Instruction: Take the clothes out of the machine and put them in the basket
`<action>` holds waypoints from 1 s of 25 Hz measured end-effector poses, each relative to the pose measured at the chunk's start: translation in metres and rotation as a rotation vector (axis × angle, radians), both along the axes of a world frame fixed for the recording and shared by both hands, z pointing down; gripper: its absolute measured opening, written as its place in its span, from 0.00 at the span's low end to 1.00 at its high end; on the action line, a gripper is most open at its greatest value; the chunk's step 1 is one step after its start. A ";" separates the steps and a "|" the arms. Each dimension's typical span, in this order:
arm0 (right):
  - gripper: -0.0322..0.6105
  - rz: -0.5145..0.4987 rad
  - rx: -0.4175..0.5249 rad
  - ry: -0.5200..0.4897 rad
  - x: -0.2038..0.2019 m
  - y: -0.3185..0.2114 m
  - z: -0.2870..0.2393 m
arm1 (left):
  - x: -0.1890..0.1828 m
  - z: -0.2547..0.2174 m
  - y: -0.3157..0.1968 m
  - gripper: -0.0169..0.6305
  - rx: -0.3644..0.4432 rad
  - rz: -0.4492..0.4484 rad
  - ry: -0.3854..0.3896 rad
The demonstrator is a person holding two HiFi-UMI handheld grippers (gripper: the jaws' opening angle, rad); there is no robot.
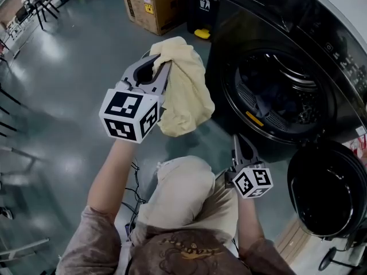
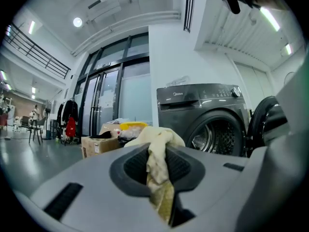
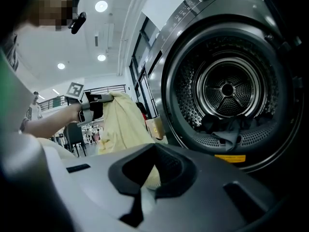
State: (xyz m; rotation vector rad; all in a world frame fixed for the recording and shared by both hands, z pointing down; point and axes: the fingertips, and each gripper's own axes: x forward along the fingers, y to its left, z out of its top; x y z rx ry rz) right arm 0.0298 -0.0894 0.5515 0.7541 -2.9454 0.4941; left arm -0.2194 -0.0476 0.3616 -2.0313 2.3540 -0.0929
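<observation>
As you look down in the head view, your left gripper [image 1: 159, 69] is clamped on a pale yellow cloth [image 1: 184, 93], which hangs bunched from the jaws in the air in front of the washing machine [image 1: 321, 22], clear of the grey floor [image 1: 69, 79]. Your right gripper [image 1: 242, 143] sits lower, near your knee [image 1: 183, 191], and points towards the open drum [image 1: 275, 90]. Its jaws look drawn close, with nothing in them. Dark clothes [image 1: 265, 105] lie inside the drum, the round door [image 1: 327, 191] stands swung open at the lower right, and a cardboard box [image 1: 152, 4] sits on the floor beyond the cloth.

Where the left gripper view looks along the jaws, the left gripper [image 2: 157, 166] has both pads pressed on a fold of the yellow cloth [image 2: 155, 140], which bulges up past the tips. Behind it stand the machine [image 2: 203, 105] and the cardboard box [image 2: 99, 145].

Turning to the right gripper view, the right gripper [image 3: 148, 174] shows only a narrow gap between its pads, and nothing is caught there. Through that gap you see the yellow cloth [image 3: 123, 124] hanging from the left gripper [image 3: 96, 105] well beyond. The drum [image 3: 227, 88] fills the right side, with the dark clothes [image 3: 231, 129] heaped at its bottom lip.
</observation>
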 end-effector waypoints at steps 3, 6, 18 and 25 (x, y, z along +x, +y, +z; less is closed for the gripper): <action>0.05 -0.004 0.000 0.007 -0.004 0.002 0.002 | -0.007 -0.009 -0.005 0.12 0.024 -0.014 -0.009; 0.05 -0.011 0.004 0.013 -0.010 0.003 0.002 | -0.015 -0.022 -0.012 0.12 0.056 -0.028 -0.039; 0.05 -0.034 0.005 0.047 -0.040 -0.012 0.005 | -0.056 -0.066 -0.057 0.12 0.173 -0.079 -0.113; 0.05 -0.052 -0.010 0.060 -0.057 -0.021 0.010 | -0.083 -0.093 -0.078 0.12 0.221 -0.096 -0.118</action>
